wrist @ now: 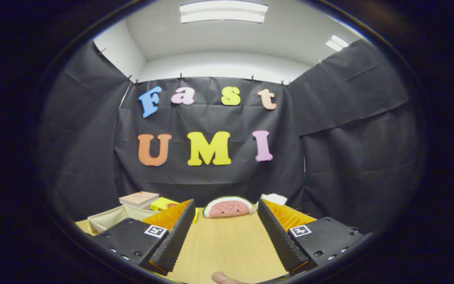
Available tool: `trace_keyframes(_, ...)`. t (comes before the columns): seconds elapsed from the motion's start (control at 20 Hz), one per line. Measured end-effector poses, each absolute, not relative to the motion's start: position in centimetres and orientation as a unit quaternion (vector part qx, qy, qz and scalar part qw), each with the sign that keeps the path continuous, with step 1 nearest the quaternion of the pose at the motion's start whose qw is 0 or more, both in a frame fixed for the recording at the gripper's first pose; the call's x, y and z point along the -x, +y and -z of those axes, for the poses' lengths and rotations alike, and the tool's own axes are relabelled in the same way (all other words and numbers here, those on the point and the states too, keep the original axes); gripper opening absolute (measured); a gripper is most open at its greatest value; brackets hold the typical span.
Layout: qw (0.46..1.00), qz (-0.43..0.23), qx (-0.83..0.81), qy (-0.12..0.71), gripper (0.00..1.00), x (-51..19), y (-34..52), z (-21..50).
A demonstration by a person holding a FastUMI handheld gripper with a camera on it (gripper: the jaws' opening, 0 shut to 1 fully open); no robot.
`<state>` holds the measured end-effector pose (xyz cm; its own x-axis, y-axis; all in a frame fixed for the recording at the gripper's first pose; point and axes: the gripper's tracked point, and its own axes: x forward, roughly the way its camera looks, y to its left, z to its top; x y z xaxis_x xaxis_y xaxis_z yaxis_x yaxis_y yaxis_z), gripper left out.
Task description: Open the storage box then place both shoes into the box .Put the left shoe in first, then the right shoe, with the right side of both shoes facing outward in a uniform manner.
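Observation:
My gripper [226, 207] is open, its two fingers spread wide over the wooden table [227, 244] with nothing between them. Beyond the fingertips, at the table's far edge by the black cloth wall, lies a plush watermelon slice [227, 207]. Just left of the left finger [173, 236] stands a low beige open box [112, 219]. A fingertip of a person's hand [225, 278] pokes in at the near edge of the table, between the fingers.
Behind the beige box sits a flat book-like box [139, 198] and a yellow packet [164, 203]. Something white and crumpled [274, 198] lies past the right finger [280, 236]. Black cloth walls close in the table on the far side and both flanks.

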<state>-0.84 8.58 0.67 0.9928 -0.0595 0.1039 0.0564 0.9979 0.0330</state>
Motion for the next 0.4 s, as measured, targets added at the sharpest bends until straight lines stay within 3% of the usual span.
trace_keyframes(0.4, 0.999, 0.028, -0.009, -0.038, 0.96, 0.47, 8.33, -0.02)
